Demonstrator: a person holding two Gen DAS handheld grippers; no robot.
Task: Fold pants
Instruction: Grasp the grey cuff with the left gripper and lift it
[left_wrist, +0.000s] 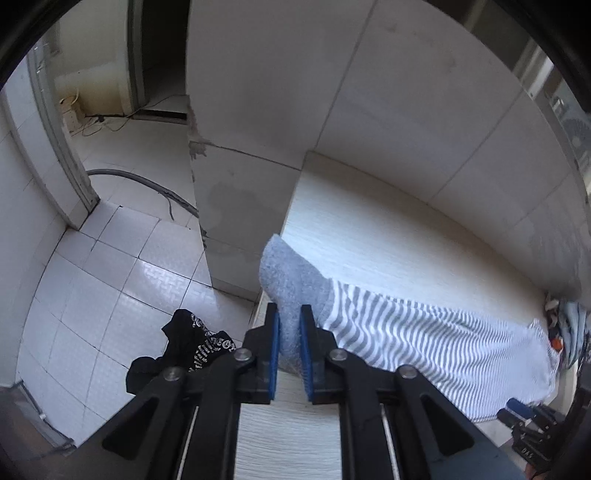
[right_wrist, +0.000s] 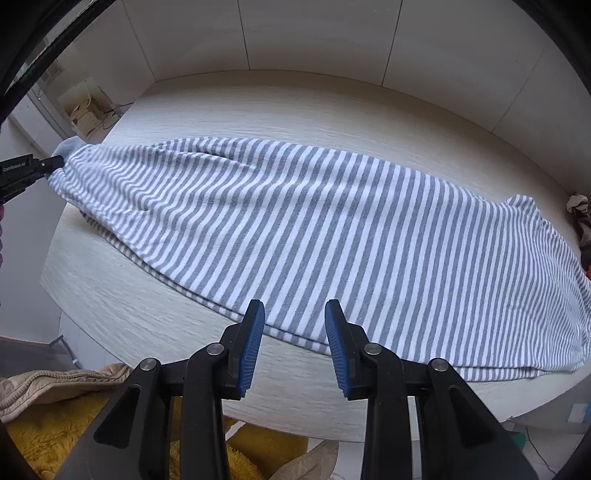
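Left tongs (left_wrist: 290, 325) pinch the grey cuff (left_wrist: 291, 291) of the striped pants (right_wrist: 314, 229), which lie stretched lengthwise across the desk (right_wrist: 295, 107), cuff end at the left edge. Right tongs (right_wrist: 294, 325) spread, empty, at the near hem. Risks: only a thin bite on the cuff, so it could slip out mid-fold; pulling one-sided drags the whole garment or skews the crease; cuff already overhangs the edge.

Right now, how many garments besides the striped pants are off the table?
3 visible: black printed garment on the floor tiles; beige garment and yellow fleece below the table's near edge. More may be hidden.
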